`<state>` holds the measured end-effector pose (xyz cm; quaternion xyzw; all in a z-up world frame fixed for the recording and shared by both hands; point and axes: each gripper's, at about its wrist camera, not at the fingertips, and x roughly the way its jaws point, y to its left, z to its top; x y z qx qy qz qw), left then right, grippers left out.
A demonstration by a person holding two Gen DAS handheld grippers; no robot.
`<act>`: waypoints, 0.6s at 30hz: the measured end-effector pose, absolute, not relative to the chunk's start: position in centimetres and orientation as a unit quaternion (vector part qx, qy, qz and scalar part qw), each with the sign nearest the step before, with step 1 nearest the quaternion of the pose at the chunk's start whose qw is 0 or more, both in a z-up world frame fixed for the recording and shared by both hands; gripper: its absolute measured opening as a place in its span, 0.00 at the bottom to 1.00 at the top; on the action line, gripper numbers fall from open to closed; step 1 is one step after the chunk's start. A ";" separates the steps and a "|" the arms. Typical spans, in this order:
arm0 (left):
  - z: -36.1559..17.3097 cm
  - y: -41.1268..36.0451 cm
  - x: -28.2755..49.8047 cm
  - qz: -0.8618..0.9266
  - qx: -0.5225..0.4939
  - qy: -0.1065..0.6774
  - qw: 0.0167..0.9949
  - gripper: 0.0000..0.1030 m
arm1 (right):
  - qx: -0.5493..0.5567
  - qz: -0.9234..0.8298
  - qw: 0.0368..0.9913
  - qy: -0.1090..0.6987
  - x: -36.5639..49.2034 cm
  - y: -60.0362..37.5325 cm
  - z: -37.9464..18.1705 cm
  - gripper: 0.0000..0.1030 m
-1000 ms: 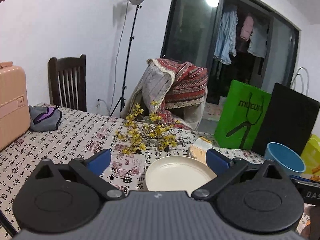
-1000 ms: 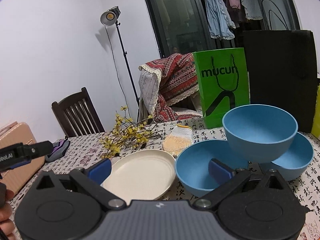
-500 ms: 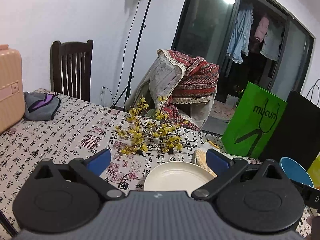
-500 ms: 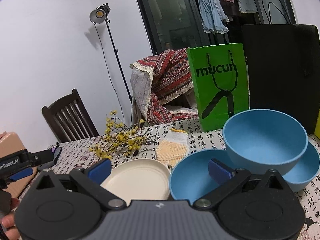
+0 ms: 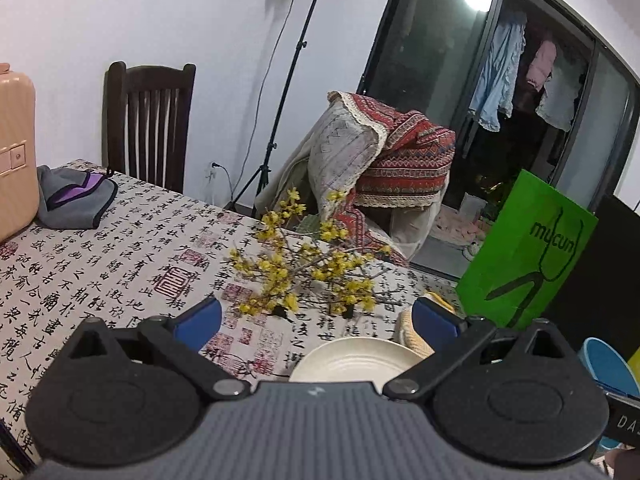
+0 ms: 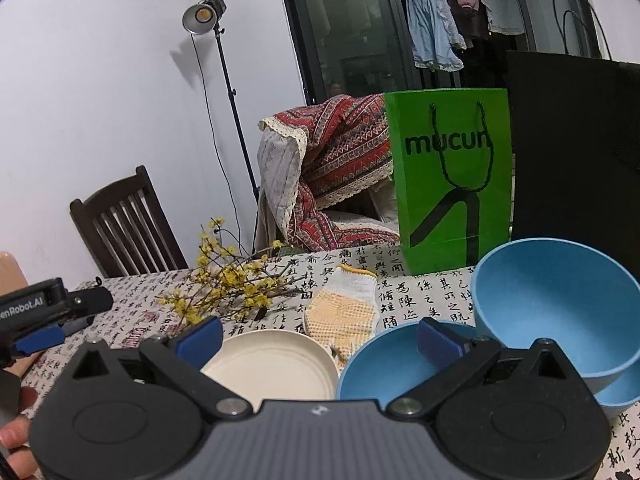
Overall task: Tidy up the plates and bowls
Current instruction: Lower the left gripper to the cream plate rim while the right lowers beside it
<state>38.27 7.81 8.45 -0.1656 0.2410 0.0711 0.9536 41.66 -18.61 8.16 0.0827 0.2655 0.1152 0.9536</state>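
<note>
I count three blue bowls (image 6: 556, 304), one cream plate (image 6: 276, 364) left of them, one glove (image 6: 344, 312). My left gripper (image 5: 316, 320) and right gripper (image 6: 320, 334) both spread, empty. Calligraphy tablecloth (image 5: 120, 248); studio lamp (image 6: 200, 20).

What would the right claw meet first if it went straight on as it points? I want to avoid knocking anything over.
Probably the near blue bowl: its rim lies between the open fingers of the right claw, with the cream plate beside it. Depth is unclear; if the claw passes above them, the knitted glove comes next.
</note>
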 end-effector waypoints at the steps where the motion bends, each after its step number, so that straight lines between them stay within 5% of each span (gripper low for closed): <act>1: 8.3 8.0 38.4 0.073 -0.165 0.241 0.954 1.00 | 0.082 0.116 0.953 0.267 41.9 -18.5 8.0 1.00; 18: 5.7 9.7 40.0 0.088 -0.167 0.290 0.938 1.00 | 0.043 0.131 0.945 0.298 44.6 -15.0 5.8 0.94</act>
